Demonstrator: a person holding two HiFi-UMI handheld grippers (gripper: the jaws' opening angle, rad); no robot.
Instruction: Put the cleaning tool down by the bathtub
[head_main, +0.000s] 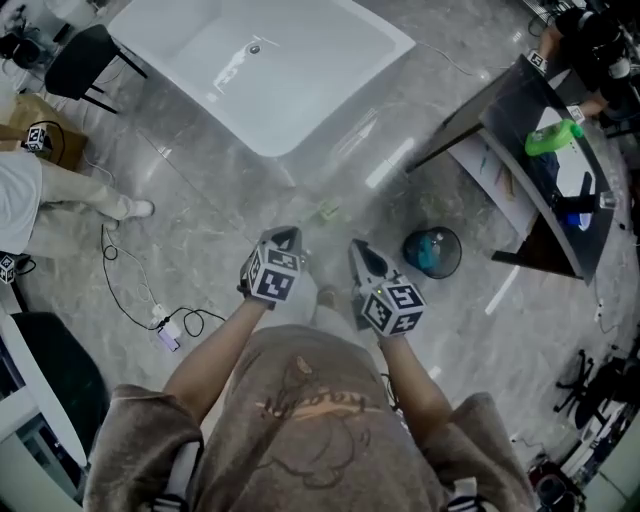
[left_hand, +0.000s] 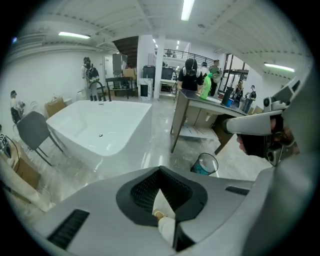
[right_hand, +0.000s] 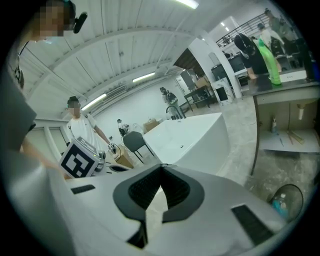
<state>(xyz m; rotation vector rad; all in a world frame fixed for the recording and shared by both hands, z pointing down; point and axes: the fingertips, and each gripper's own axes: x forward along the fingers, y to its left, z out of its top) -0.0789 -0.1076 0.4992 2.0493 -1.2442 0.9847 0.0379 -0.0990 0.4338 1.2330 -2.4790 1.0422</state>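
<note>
The left gripper (head_main: 287, 235) is pressed together on nothing, the small pale-green thing, likely the cleaning tool (head_main: 326, 210), lies on the floor (head_main: 215, 215) near the bathtub (head_main: 250, 70) corner, and the right gripper (head_main: 358, 248) is likewise closed and empty, so withdrawing should avoid nudging it.

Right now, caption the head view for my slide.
Both shut, left gripper and right gripper hang over the floor near the bathtub.

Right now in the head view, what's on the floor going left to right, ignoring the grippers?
In order: black chair → white bathtub → round bin with blue contents → dark table.
</note>
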